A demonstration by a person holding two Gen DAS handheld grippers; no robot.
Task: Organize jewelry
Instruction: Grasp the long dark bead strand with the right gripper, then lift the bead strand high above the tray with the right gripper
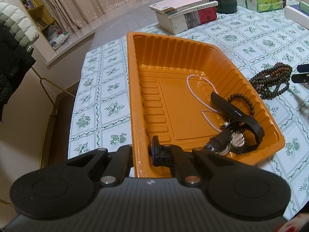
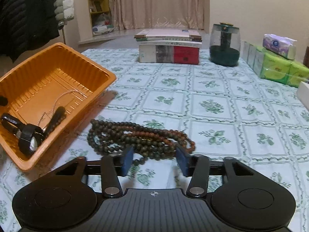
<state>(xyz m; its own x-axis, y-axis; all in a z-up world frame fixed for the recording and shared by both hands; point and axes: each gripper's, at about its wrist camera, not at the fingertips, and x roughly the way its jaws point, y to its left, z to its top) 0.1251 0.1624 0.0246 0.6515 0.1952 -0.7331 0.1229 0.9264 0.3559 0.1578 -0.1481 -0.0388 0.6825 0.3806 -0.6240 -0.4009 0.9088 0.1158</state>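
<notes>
**Bead necklace on the worktop, beside the orange tray**

Your right gripper [image 2: 154, 159] has its jaws spread, and the coiled wooden bead necklace [image 2: 135, 137] lies just before them. Your left gripper [image 1: 142, 150] pinches the ribbed plastic tray [image 1: 133, 96] by its rim. Inside the tray lie a pearl strand [image 1: 200, 96], a small bead bracelet [image 1: 243, 100] and a black watch [image 1: 237, 135].
</notes>
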